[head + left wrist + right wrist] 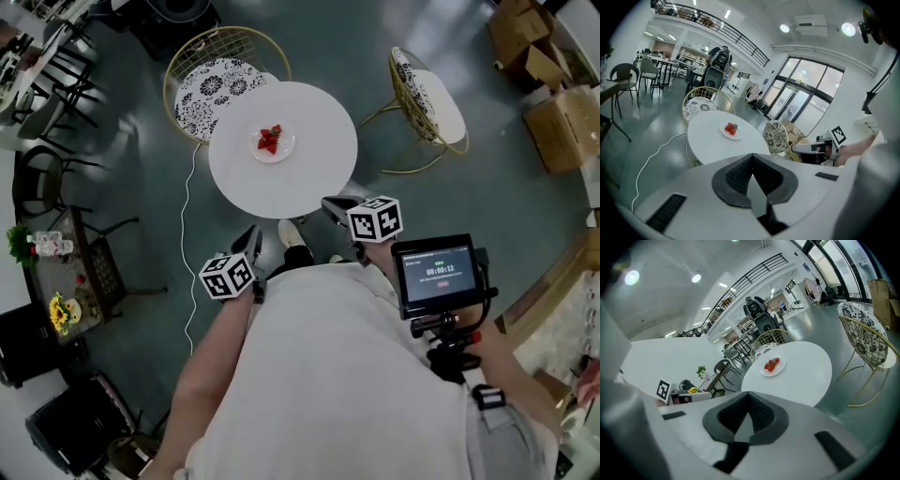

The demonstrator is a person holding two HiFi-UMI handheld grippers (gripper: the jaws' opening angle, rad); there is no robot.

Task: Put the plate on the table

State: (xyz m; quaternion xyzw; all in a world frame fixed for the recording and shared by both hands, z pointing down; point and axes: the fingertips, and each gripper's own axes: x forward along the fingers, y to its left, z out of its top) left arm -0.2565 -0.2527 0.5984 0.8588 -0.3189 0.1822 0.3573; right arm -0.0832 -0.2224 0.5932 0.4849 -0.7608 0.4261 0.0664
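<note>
White round table (317,114) carries the plate (289,150) near its centre, strawberries (269,139) on it. Left gripper (251,239) and right gripper (337,208) are held by the person's body at the table's near edge, well apart from the plate. Both sets of jaws are pressed together with nothing between. Wire chair (220,82) stands beyond the table.

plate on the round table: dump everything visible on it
The plate is small, round and white with a smooth, slightly glossy look; its material cannot be told. It lies flat and right way up near the middle of the round white table, resting directly on the tabletop. A small heap of red strawberries sits on it, leaving the rim bare. Nothing else touches it, and no chip or crack shows.
</note>
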